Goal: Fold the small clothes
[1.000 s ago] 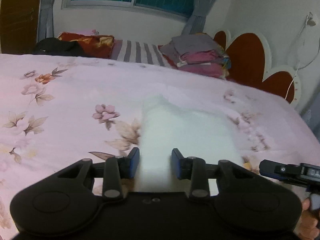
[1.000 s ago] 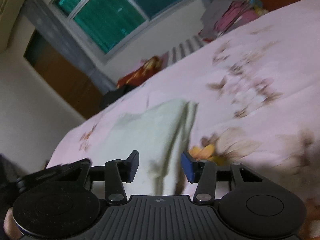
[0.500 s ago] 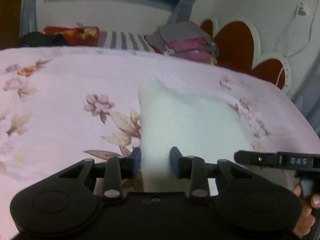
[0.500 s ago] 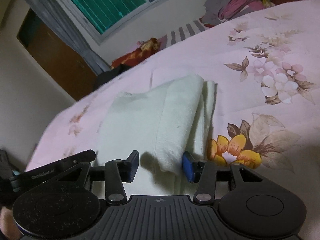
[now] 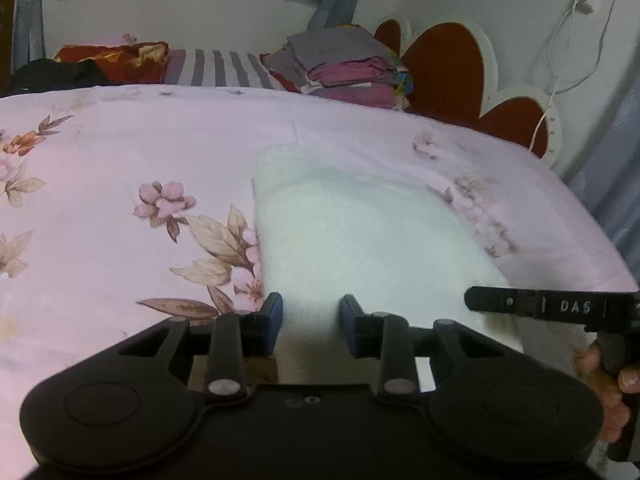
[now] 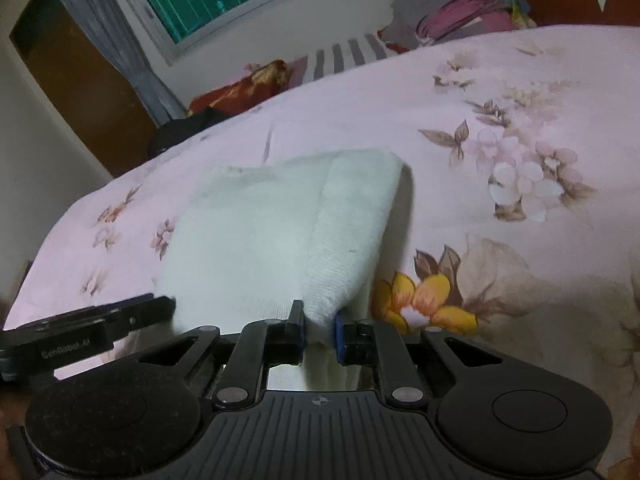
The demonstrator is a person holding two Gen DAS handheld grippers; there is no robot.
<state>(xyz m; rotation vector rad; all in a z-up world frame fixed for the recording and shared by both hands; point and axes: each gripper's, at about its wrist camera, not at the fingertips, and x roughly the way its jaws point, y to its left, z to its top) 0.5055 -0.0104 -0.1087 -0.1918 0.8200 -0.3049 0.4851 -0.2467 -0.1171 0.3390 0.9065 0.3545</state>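
A small white garment [image 5: 352, 232] lies on the pink flowered bedspread [image 5: 120, 160], partly folded, with a raised fold along its right side in the right wrist view [image 6: 352, 232]. My left gripper [image 5: 311, 322] is open, its fingers straddling the garment's near edge. My right gripper [image 6: 319, 332] is shut on the near corner of the white garment's fold. The right gripper also shows at the right edge of the left wrist view [image 5: 552, 306]. The left gripper shows at the left in the right wrist view [image 6: 92, 332].
A stack of folded clothes [image 5: 348, 68] and pillows [image 5: 116, 60] lie at the bed's far end by the red headboard [image 5: 448, 64]. The bed edge drops away at the right [image 5: 600, 240]. A window and curtains are behind.
My right gripper has closed on the garment's folded near corner. My left gripper has stayed open over the near edge, with the view shifting slightly.
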